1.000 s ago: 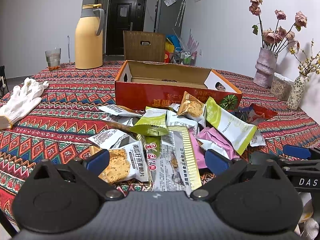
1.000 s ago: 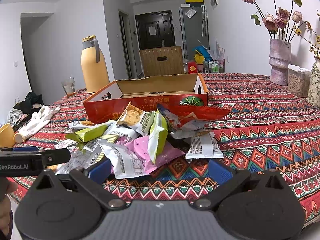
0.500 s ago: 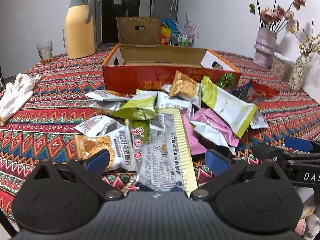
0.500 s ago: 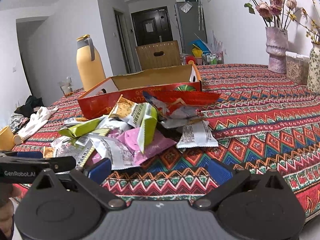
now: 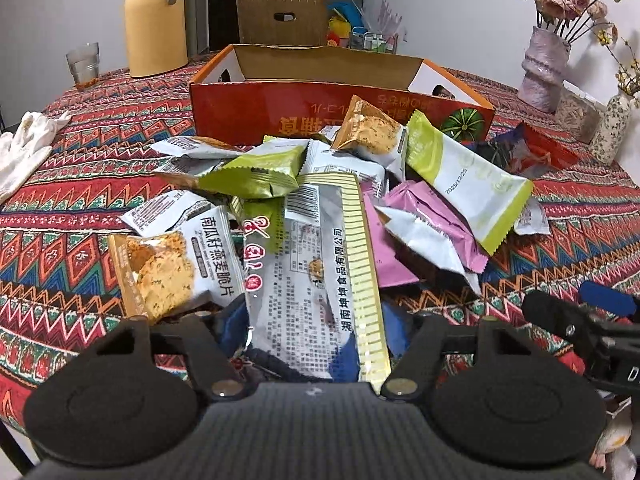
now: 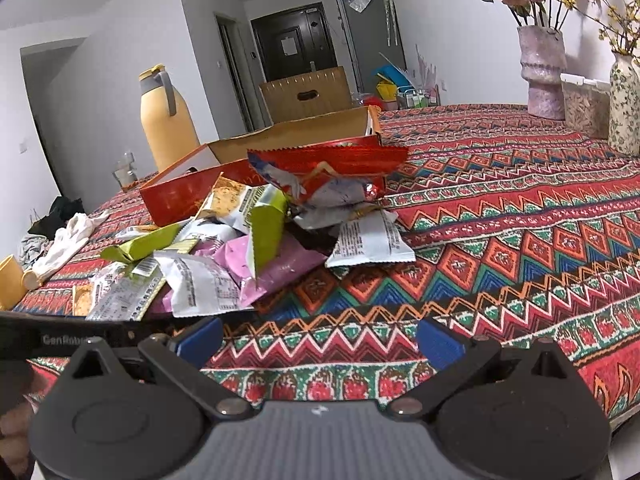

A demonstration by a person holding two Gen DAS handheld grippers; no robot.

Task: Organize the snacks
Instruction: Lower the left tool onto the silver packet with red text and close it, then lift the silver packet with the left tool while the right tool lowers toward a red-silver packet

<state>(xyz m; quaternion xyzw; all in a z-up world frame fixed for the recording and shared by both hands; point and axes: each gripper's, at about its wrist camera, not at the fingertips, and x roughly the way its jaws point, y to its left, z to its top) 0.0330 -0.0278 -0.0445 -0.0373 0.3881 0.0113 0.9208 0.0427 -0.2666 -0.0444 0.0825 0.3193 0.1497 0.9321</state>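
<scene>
A heap of snack packets point(image 5: 360, 184) lies on the patterned tablecloth in front of an open red cardboard box point(image 5: 320, 108). My left gripper point(image 5: 314, 324) is closing at the heap's near edge. A long grey packet with a gold stripe point(image 5: 316, 256) lies between its blue pads, and they meet its two long edges. A biscuit packet point(image 5: 168, 268) lies just to its left. In the right wrist view, my right gripper point(image 6: 320, 342) stands open over bare cloth. It sits to the right of the heap point(image 6: 240, 252), with nothing between its fingers.
A yellow thermos jug point(image 5: 154, 20) and a glass point(image 5: 84, 66) stand at the back left. White gloves point(image 5: 28, 148) lie at the left edge. Two vases point(image 5: 546, 68) and a clear container point(image 5: 580, 112) stand at the right. A red wrapper point(image 6: 328, 164) leans on the box.
Both grippers have moved forward and down toward the heap. The left jaws have narrowed around the long grey packet. The right jaws stay wide.
</scene>
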